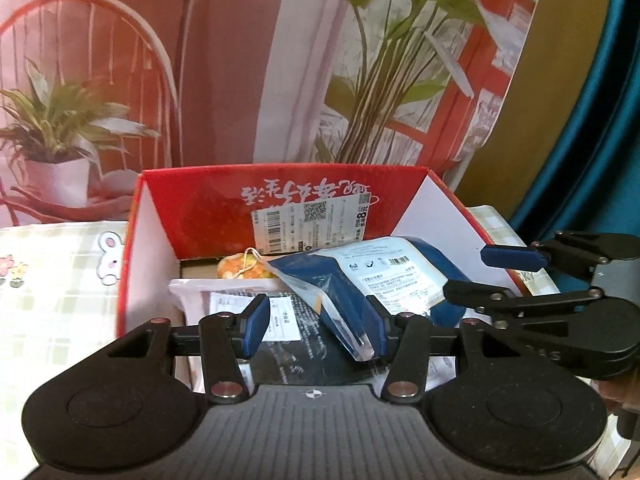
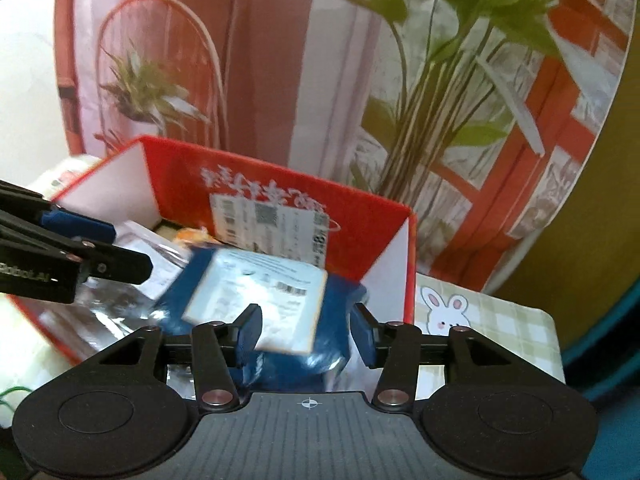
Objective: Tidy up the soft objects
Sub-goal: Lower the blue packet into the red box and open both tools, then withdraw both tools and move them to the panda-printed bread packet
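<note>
An open red cardboard box with white inner side walls (image 1: 152,240) stands on the pale checked tablecloth with rabbit drawings (image 1: 52,280), its mouth tipped toward the two grippers so soft packets can be dropped in from the front. A white flat packet with a printed label (image 1: 224,300) already lies at the left of the box floor, and a small orange-patterned pouch with a cord (image 1: 240,268) sits toward the back wall.

The dark blue plastic-wrapped soft packet with a pale label (image 1: 384,276) lies slanted across the right half, one clear-sealed corner sticking out over the front edge. It looks dropped rather than settled, so I judge it needs a nudge to lie flat beside the white one.

The left gripper (image 1: 316,328) hangs just before the box, its jaws about half apart. The packet's sealed corner sits between them, close to the right-hand pad, but I cannot tell whether that pad touches it.

The right gripper (image 2: 306,334) hovers over the same blue packet (image 2: 256,292) with jaws apart; the packet shows in the gap between them, and neither pad appears to press on it. That view is blurred.
</note>
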Motion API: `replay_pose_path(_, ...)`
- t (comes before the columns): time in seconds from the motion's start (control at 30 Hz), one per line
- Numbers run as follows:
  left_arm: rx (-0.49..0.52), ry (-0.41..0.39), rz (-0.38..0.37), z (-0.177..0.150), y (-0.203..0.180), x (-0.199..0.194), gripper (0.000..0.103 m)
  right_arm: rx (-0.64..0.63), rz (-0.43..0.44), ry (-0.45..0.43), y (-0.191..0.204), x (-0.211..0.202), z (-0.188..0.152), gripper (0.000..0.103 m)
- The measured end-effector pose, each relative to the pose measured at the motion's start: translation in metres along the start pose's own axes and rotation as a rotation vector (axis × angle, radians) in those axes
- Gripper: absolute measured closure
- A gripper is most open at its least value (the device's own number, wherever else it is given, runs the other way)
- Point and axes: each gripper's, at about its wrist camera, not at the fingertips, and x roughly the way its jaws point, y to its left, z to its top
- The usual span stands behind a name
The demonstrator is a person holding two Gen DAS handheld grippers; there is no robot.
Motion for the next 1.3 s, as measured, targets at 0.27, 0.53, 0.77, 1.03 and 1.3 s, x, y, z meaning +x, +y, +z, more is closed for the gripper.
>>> replay_pose_path(0.27, 0.016, -0.066, 0.054, -0.019, -0.009, -0.036, 0.038, -0.009, 0.081, -0.07, 0.002, -0.049, -0.012, 0.057)
replay_pose_path(0.53, -0.009, -0.087, 0.079, -0.044, -0.015, -0.058, 0.038, -0.001, 0.114, -0.09, 0.005, -0.074, -0.038, 0.057)
replay_pose_path(0.77, -0.027, -0.067, 0.075, -0.071, -0.023, -0.065, 0.038, 0.019, 0.139, -0.101, 0.005, -0.089, -0.059, 0.057)
replay_pose_path(1.03, -0.041, -0.016, 0.031, -0.097, -0.031, -0.065, 0.038, 0.005, 0.175, -0.058, 0.014, -0.092, -0.083, 0.057)
replay_pose_path(1.3, -0.06, 0.067, -0.024, -0.125, -0.037, -0.056, 0.038, -0.011, 0.198, 0.013, 0.02, -0.093, -0.112, 0.057)
